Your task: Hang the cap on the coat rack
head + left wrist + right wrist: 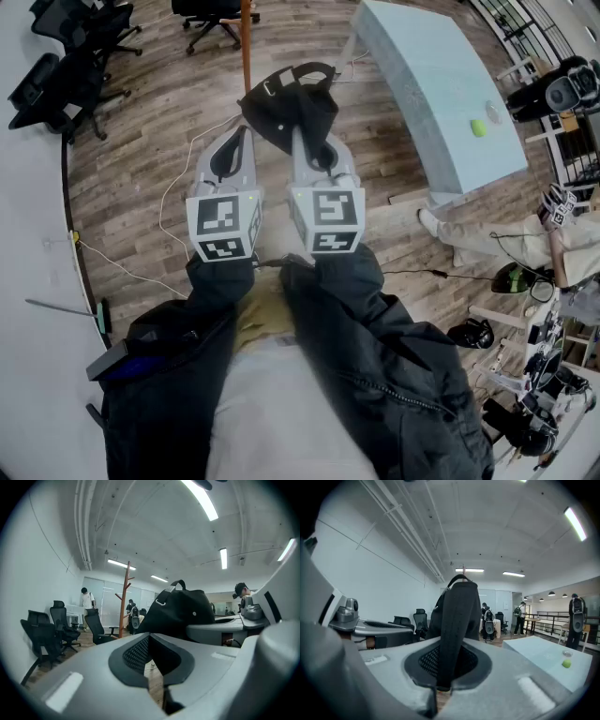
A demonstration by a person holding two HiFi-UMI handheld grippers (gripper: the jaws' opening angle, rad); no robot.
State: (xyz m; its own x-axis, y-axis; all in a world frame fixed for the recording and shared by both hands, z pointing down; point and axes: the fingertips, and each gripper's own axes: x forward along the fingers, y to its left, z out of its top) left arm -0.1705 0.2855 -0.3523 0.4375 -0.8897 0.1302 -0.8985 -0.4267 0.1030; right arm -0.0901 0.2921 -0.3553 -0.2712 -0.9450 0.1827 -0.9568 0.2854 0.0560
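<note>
The black cap point(289, 101) hangs forward from my right gripper point(311, 142), which is shut on its brim. In the right gripper view the dark brim point(457, 620) runs up between the closed jaws and hides the rack behind it. The wooden coat rack point(246, 42) stands just beyond the cap. In the left gripper view the coat rack point(125, 597) rises left of centre, with the cap point(180, 609) to its right. My left gripper point(240, 139) sits beside the right one, shut and holding nothing, a little left of the cap.
Black office chairs point(80, 56) stand at the far left. A pale blue table point(441, 94) with a green ball point(478, 127) is at the right, and a person's legs point(487, 239) are beside it. Cables point(178, 178) trail across the wood floor. People point(86, 599) stand far back.
</note>
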